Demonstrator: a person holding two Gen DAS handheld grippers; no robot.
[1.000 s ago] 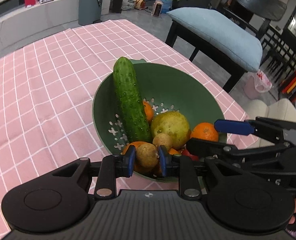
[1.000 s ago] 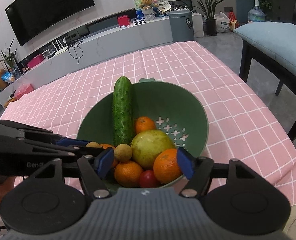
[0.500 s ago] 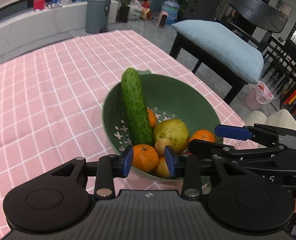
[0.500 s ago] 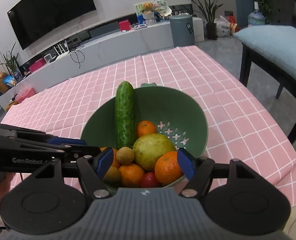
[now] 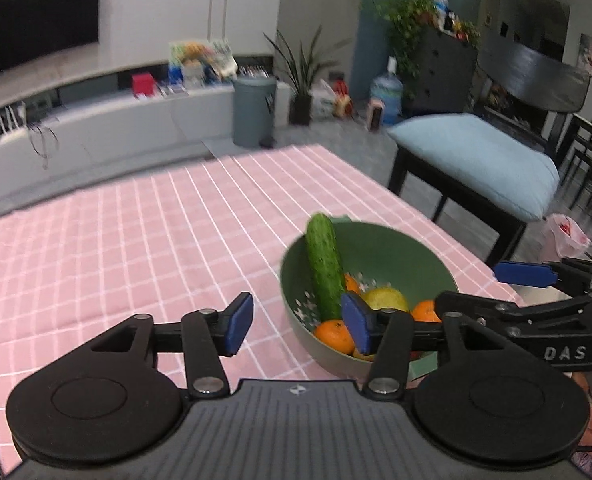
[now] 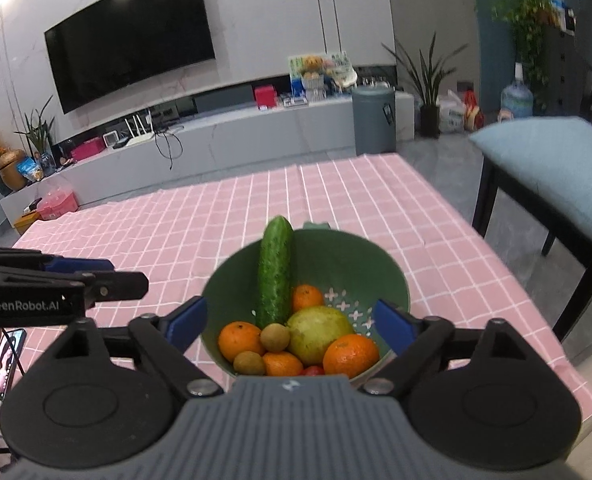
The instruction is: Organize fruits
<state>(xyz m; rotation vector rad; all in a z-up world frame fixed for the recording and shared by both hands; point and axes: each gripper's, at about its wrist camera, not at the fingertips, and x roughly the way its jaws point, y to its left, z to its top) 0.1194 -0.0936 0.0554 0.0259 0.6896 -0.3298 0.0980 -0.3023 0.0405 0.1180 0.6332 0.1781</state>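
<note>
A green colander bowl (image 6: 359, 260) stands on the pink checked tablecloth (image 6: 216, 232) near the table's near right corner. It holds a cucumber (image 6: 275, 272) leaning on the far rim, several oranges (image 6: 240, 340), a yellow-green pear (image 6: 317, 334), two brown kiwis (image 6: 275, 337) and a small red fruit (image 6: 311, 371). My right gripper (image 6: 292, 322) is open and empty, hovering at the bowl's near side. My left gripper (image 5: 297, 326) is open and empty, to the left of the bowl (image 5: 395, 248), its right finger in front of the cucumber (image 5: 324, 268).
A chair with a light blue cushion (image 6: 555, 168) stands right of the table. A grey bin (image 6: 373, 124) and a low TV cabinet (image 6: 176, 148) are beyond the far edge. A phone (image 6: 6, 356) lies by the near left edge.
My left gripper let go of the brown kiwi into the bowl, opened wide and pulled back to the left. Both views have lifted and drawn back from the bowl.
</note>
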